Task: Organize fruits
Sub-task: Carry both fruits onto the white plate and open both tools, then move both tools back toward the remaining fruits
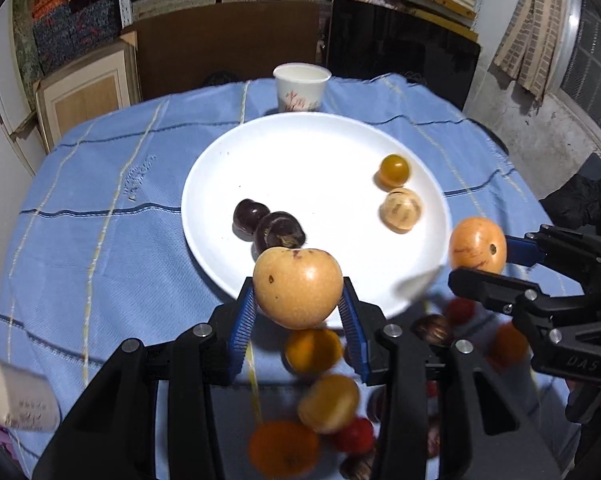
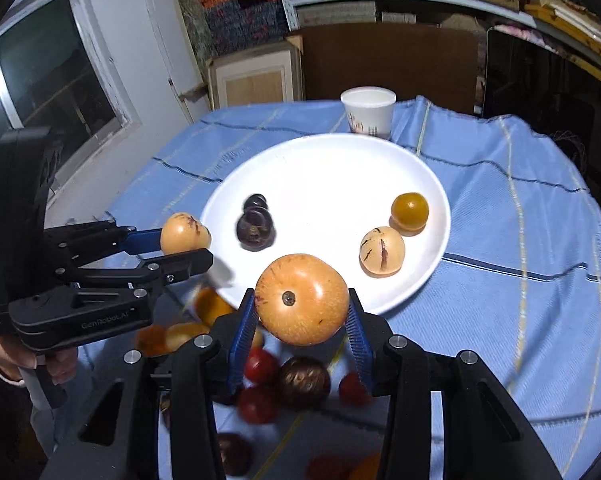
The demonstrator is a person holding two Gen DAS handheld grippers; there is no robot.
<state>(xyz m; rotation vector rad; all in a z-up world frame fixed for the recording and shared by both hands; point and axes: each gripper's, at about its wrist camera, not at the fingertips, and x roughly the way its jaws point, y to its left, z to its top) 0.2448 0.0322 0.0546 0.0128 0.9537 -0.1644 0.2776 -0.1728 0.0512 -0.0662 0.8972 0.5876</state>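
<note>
The left gripper point(image 1: 299, 300) is closed on a pale yellow fruit point(image 1: 298, 287), which sits between its blue pads at the lower centre of the left wrist view, just over the near rim of the white plate point(image 1: 300, 148). The right gripper point(image 2: 302, 310) is also closed, on an orange-yellow fruit point(image 2: 302, 299) with a small dark stem spot, at the lower centre of the right wrist view and also at the near rim of the plate. On the plate lie two dark purple fruits point(image 1: 266, 224) touching each other on the left part, and on the right part a small amber fruit point(image 1: 394, 170) just beside a pale streaked fruit point(image 1: 401, 210). Below the grippers, in the bottom of both views, more loose fruits point(image 1: 328, 396), red, orange and brown, lie blurred on the blue checked tablecloth point(image 1: 100, 208). Behind the plate, in the upper centre, stands a paper cup point(image 1: 301, 87). A hand point(image 2: 58, 366) holds the left gripper's handle at the lower left of the right wrist view.
</note>
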